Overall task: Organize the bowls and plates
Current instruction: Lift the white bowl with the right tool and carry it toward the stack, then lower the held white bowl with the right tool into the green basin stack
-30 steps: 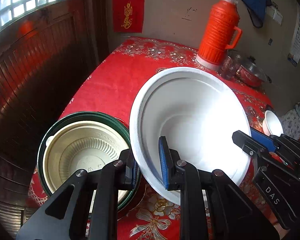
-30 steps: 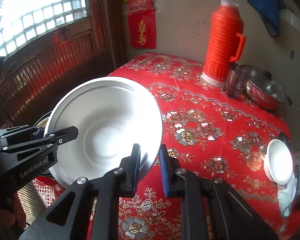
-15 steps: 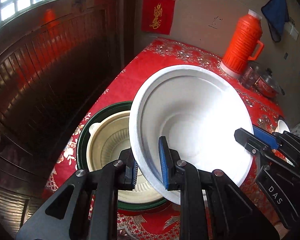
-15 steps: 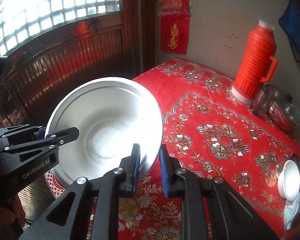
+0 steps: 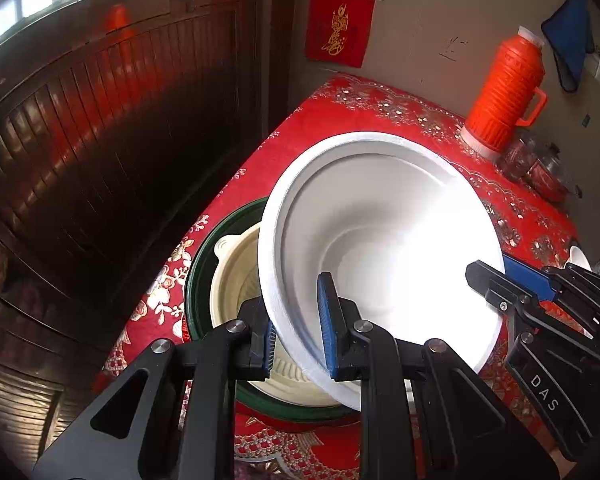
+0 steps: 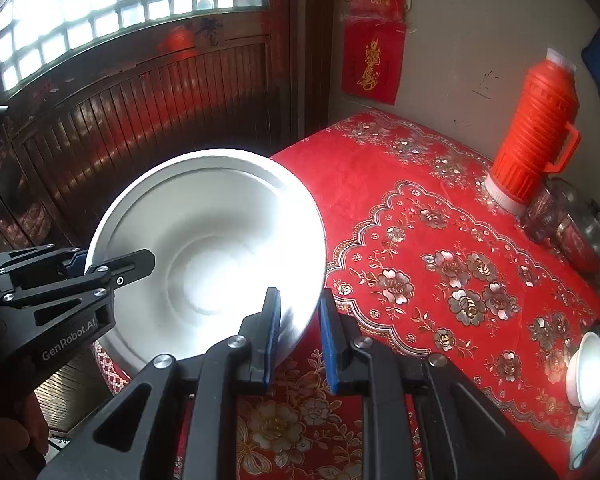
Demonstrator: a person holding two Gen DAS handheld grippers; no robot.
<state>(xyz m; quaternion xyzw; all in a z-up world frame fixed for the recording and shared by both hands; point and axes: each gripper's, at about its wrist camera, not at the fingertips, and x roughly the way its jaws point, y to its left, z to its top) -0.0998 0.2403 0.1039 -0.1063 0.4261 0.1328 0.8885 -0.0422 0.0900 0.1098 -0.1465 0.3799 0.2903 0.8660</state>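
A large white bowl hangs tilted above the red table, gripped on two sides of its rim. My left gripper is shut on its near-left rim. My right gripper is shut on the opposite rim of the same white bowl. The right gripper shows at the right edge of the left wrist view, the left gripper at the left of the right wrist view. Below the white bowl, partly hidden, a cream bowl sits inside a dark green bowl near the table's corner.
An orange thermos stands at the far side of the flowered red tablecloth, beside a glass and a lidded steel pot. A small white bowl sits at the right edge. A dark wooden door is beyond the table's left edge.
Both grippers carried the white bowl leftwards, and it now overlaps the cream and green bowls more. Both views swung towards the wooden door, and the grips stayed the same.
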